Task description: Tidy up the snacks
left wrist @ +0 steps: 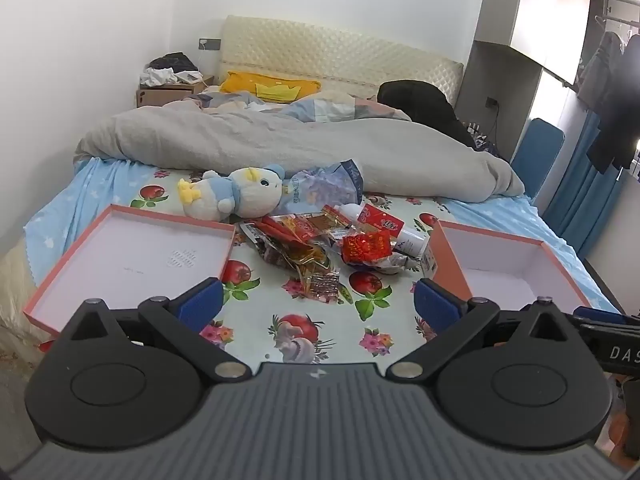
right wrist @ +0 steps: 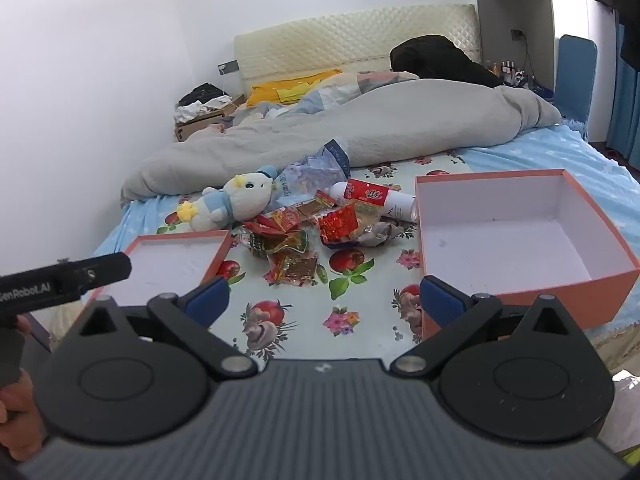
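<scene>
Both grippers, left gripper (left wrist: 318,298) and right gripper (right wrist: 325,298), gape wide, empty.

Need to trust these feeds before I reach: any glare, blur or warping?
Left wrist view: the window blows out white, hanging clothes smear dark, edges bow. Right wrist view: even light, snack pile sharp, orange box curved by the fisheye.

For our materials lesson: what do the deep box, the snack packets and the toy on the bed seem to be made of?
Deep box: likely stiff card, matte orange outside, white inside; its walls are thin, flat and stand straight.
Snack packets: probably plastic or foil film, glossy; they crinkle and catch the light.
Toy: plush fabric, fuzzy and matte, with soft, rounded shapes.
</scene>
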